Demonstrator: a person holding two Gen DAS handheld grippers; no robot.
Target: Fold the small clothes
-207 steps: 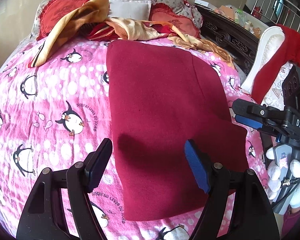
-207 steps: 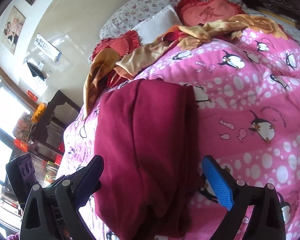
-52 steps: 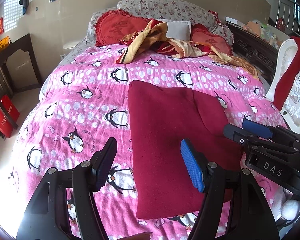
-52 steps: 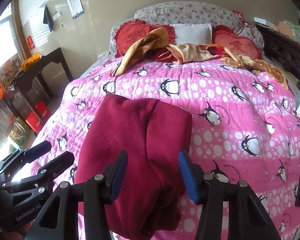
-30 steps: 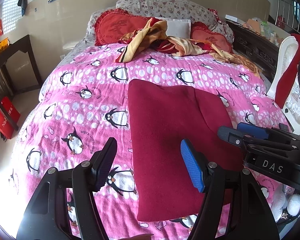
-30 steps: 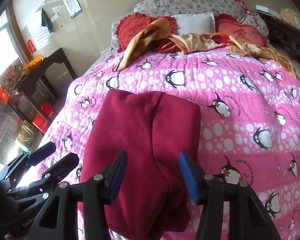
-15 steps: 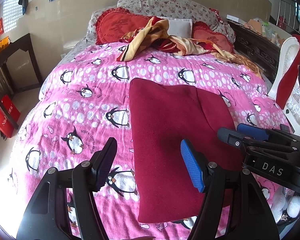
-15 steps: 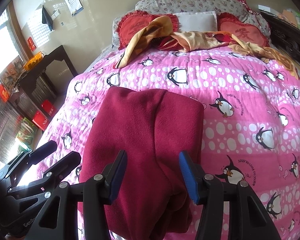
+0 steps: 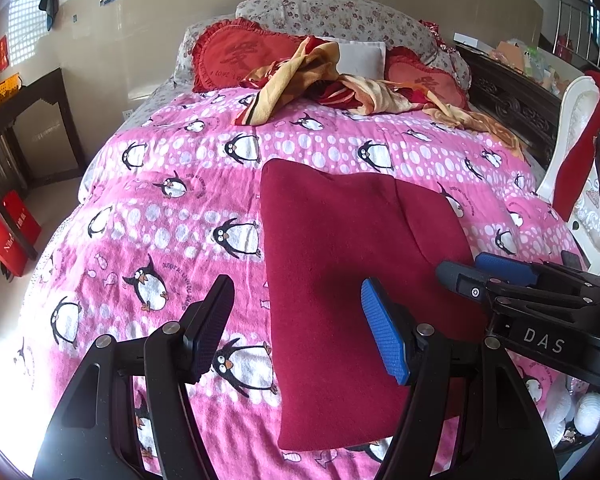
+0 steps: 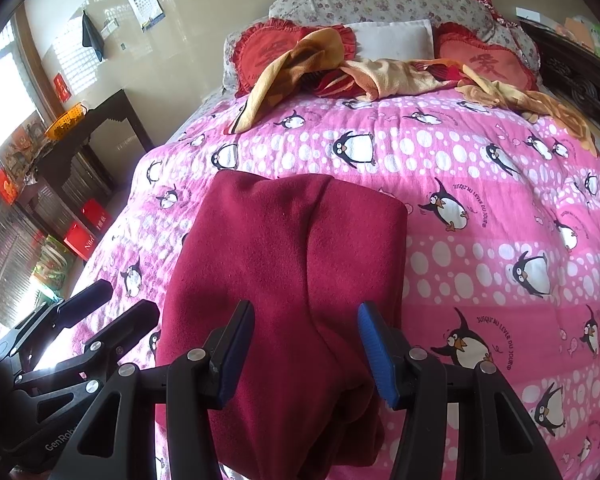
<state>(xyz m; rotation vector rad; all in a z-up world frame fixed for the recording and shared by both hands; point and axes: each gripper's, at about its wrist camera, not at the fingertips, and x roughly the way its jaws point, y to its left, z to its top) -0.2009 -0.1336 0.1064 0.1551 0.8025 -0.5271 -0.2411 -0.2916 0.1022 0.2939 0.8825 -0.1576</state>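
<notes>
— Left camera first: where's the red cloth [image 9: 352,264]?

— Flat on the penguin blanket [image 9: 172,208], toward 1 o'clock of the left gripper [image 9: 296,324] (wide apart, holding nothing).

— Right camera?

— Right gripper [image 10: 306,344] spread too; cloth [image 10: 288,248] at 12 o'clock.

Penguin-print bed [image 9: 172,216] under folded maroon garment [image 9: 340,248], pillows [image 9: 236,54].

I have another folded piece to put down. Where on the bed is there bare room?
Bare pink penguin quilt lies left of the folded maroon garment, and more to its right. The head end is crowded with the yellow-and-red cloths and pillows.
</notes>
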